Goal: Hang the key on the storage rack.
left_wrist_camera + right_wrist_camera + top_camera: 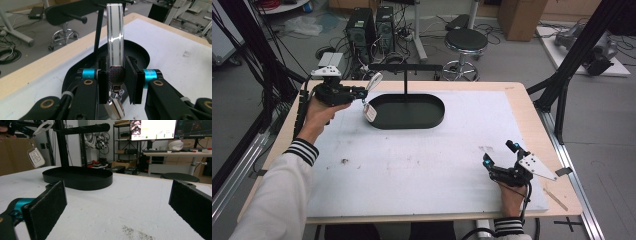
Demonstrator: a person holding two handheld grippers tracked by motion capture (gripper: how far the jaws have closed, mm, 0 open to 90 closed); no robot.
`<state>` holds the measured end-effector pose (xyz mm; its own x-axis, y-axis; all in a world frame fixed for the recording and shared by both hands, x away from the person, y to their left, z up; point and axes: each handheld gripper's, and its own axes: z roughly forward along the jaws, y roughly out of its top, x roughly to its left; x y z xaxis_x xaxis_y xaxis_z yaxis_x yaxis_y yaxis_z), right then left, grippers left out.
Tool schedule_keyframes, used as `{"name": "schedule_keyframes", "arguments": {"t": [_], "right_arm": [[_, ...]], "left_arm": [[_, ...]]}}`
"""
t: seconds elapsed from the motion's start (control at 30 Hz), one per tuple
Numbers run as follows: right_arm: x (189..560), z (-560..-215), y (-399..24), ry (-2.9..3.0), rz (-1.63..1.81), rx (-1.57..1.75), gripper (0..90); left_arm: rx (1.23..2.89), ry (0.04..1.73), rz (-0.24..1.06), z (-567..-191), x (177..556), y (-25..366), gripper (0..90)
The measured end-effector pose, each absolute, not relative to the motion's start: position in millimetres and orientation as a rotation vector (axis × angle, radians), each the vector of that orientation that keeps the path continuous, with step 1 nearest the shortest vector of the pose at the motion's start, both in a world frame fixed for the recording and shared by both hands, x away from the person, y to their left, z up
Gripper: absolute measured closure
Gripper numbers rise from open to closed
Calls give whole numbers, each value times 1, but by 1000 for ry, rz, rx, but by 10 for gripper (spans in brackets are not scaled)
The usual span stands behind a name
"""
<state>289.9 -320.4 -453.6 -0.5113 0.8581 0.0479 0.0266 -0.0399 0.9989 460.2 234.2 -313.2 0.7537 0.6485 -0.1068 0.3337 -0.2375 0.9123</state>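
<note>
Keys come first: my left tool [362, 92], in the upper left of the high view, is clamped on a white strap [115, 32] with a car key [370, 113] hanging under it. The key hangs in the air just above the left end of the black tray [432, 120], close to the stand [406, 75] that rises from the tray.

I think the job is to hang the strap on the stand's bar. To do it well I would lift the loop above the bar's end, slide it on slowly, and let go only when the key hangs quiet.

My right tool [499, 156] rests low on the desk [412, 165] at the lower right, spread wide and holding nothing.

The left gripper view shows the strap pinched between the pads [131, 75]. The right gripper view shows the key's buttons, which the high view is too far away to show.
</note>
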Motion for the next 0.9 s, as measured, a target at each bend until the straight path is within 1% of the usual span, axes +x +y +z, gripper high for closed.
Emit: {"name": "schedule_keyframes", "arguments": {"t": [0.1, 0.4, 0.9], "right_arm": [[290, -454, -321, 1580, 1624, 948, 4], [290, -454, -321, 1579, 1627, 954, 4], [290, -454, -321, 1577, 1635, 961, 4]], "left_arm": [[1825, 759, 351, -313, 464, 233, 740], [1838, 775, 355, -307, 479, 228, 740], [1797, 828, 357, -315, 492, 233, 740]]}}
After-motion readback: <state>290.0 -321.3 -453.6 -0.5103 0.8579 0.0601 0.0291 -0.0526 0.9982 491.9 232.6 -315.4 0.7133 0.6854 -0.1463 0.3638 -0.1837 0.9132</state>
